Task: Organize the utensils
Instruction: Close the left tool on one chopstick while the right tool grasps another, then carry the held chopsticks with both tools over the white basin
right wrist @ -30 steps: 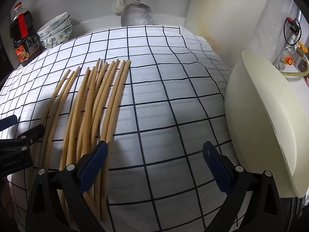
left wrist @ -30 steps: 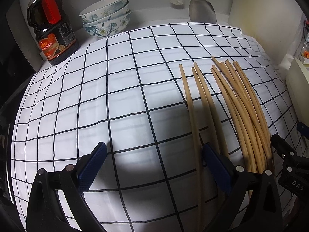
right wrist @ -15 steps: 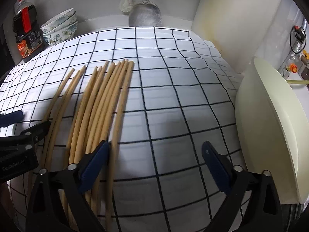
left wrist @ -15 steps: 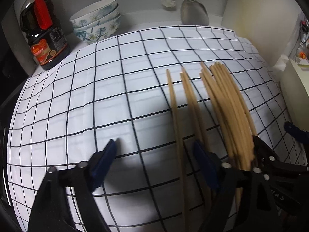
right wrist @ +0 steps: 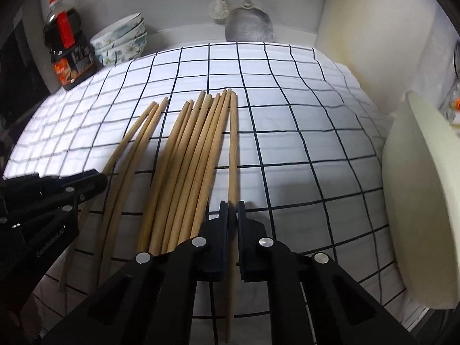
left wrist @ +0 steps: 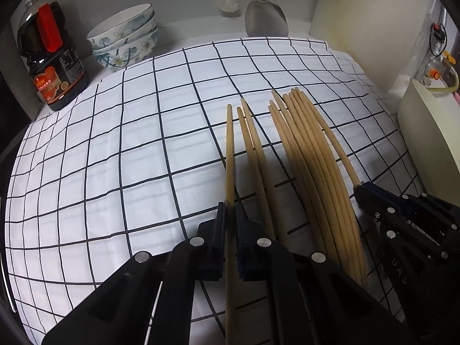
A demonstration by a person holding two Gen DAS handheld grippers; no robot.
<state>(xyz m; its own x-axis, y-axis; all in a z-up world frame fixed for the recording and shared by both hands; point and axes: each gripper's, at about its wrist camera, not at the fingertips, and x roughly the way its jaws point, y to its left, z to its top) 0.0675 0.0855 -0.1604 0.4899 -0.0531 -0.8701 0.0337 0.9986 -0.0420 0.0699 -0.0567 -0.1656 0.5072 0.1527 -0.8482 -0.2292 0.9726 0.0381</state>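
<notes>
Chopsticks lie side by side on the checked cloth (left wrist: 120, 149), tips toward the back wall: a tight main bundle (right wrist: 187, 155), then a looser few at its left. At the outer edges, each gripper has its jaws closed on a single stick. The left gripper (left wrist: 229, 215) pinches the leftmost chopstick (left wrist: 229, 155); the right gripper (right wrist: 233, 215) pinches the rightmost chopstick (right wrist: 233, 149). To do this step well, I judge each stick should be lifted level, clear of its neighbours so none roll, with the grip firm and low. The cream container (right wrist: 422, 195) at the right edge looks a likely destination, though that is not certain.
</notes>
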